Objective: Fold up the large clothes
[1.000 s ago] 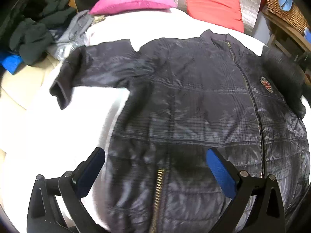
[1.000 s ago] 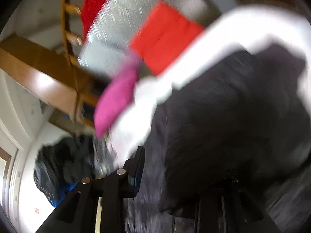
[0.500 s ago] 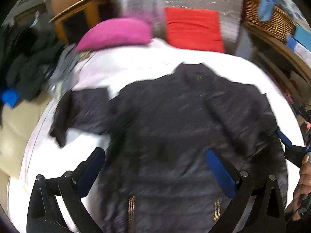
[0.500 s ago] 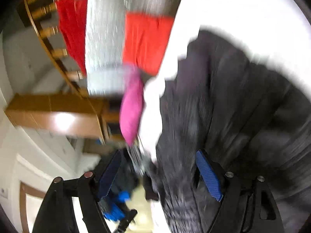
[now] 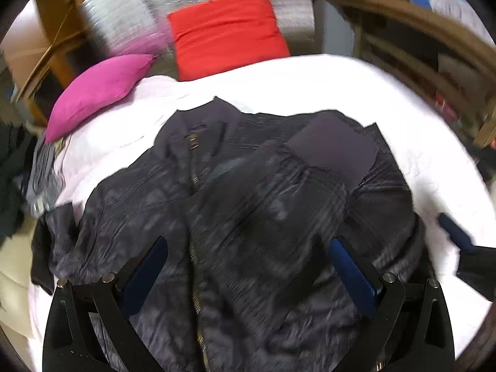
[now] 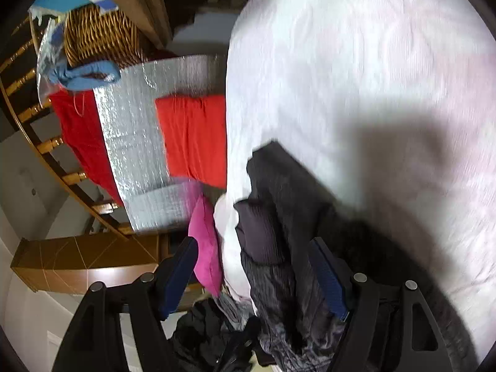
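Jacket: the dark quilted jacket (image 5: 248,217) lies front up across the middle of the white bed (image 5: 325,80), collar toward the top of the left-wrist frame, brass zipper (image 5: 196,248) running down left of centre.
Folded sleeve: one sleeve (image 5: 310,167) lies folded inward over the chest, its plain cuff at centre right of that frame.
Other sleeve: it (image 5: 49,248) trails off at the lower left edge, near the side of the bed.
Jacket in my right view: a rumpled dark mass (image 6: 279,248) at lower centre of a rolled frame, the bed filling the right side.
My left fingers: the left gripper (image 5: 248,279) hangs over the jacket's lower half, blue pads wide apart, gripping nothing.
My right fingers: the right gripper (image 6: 254,276) has its jaws closing a little from wide; jacket fabric shows between the pads, but I cannot tell whether they touch it. One blue pad (image 5: 455,232) also shows at the right edge of the left-wrist frame.
Pillows: a magenta pillow (image 5: 99,93) at upper left and a red pillow (image 5: 226,31) at upper centre, at the head of the bed.
Behind them: a silver quilted sheet (image 5: 130,24).
Clothes pile: dark garments (image 5: 12,179) at the left edge, beside the bed.
Basket: a wicker basket (image 6: 99,34) at upper left of my right view, blue cloth (image 6: 86,76) draped over its rim.
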{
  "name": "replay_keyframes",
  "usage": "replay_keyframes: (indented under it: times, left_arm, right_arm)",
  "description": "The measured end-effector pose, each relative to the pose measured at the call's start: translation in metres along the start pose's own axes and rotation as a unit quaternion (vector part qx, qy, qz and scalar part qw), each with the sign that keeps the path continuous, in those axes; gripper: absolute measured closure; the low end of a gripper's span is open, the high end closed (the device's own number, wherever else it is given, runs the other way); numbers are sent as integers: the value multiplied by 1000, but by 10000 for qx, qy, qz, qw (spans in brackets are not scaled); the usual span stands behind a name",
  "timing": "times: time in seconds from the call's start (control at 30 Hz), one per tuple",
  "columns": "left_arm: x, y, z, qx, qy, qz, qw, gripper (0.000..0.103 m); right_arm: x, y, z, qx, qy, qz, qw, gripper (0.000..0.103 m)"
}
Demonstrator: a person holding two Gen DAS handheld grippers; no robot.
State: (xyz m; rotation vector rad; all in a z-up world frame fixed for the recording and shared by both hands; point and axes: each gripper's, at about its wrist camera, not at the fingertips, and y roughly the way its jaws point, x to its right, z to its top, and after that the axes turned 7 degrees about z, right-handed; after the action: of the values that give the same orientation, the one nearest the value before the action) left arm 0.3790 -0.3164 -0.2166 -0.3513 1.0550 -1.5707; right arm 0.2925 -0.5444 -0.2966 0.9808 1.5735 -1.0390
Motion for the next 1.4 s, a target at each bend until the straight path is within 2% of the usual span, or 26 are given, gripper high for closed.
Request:
replay_keyframes:
  times: [0.1,0.27,0.3,0.33,0.37,0.4,0.43,0.5,0.63,0.73,0.83,0.93,1.03,1.1,1.2,1.27,1.33,1.4]
  left_arm:
    - [17,18,11,-12,305,378,9988,0]
    - [31,32,20,48,555,607,9966,1]
    - [32,32,21,95,605,631,9961,7]
    - [32,31,22,171,673,605,9958,26]
    - [32,30,22,204,737,588,9953,39]
    - [29,28,22,204,804,565,9950,63]
    - [23,26,22,183,791,498,9955,73]
    - [6,22,23,208,606,310,9975,76]
    - [-41,6,13,280,246,119,9992,76]
    - [-79,-3,-5,241,107,76,9996,72]
    - [-116,-7,-33,89,-117,113,9998,65]
    - [-152,1,-64,-143,-353,431,9983,65]
    - [-186,13,-90,-494,-725,377,9954,64]
    - [-199,17,-99,-681,-901,366,9929,62]
    - [-207,17,-98,-775,-1144,168,9903,51]
    - [-200,10,-86,-677,-1168,68,9908,46]
    - [-191,4,-69,-508,-1104,-39,9926,33]
    - [-176,-7,-52,-320,-991,-103,9945,25]
  right_arm:
    - [-1,-5,8,-10,-51,-30,10000,27]
    - [-3,-5,6,-182,-219,-198,9994,27]
    - [-3,-3,4,-220,-252,-218,9992,27]
    - [-2,-5,3,-241,-273,-227,9991,27]
    - [-3,-2,1,-277,-316,-251,9988,27]
    - [-4,0,0,-305,-352,-267,9986,27]
    - [-4,2,-2,-356,-413,-292,9981,27]
    - [-8,10,-7,-485,-572,-353,9966,27]
    - [-12,22,-17,-661,-814,-449,9935,27]
    - [-10,30,-22,-773,-880,-518,9918,27]
    - [-9,38,-28,-848,-958,-661,9896,27]
    - [-5,44,-32,-854,-993,-797,9882,27]
    - [-4,47,-36,-881,-976,-817,9880,27]
    - [-5,50,-40,-925,-1026,-833,9869,27]
    - [-6,52,-43,-925,-1094,-872,9858,27]
    - [-6,53,-43,-936,-1098,-876,9857,27]
    - [-7,54,-43,-943,-1115,-888,9853,27]
    - [-8,54,-43,-947,-1169,-967,9839,27]
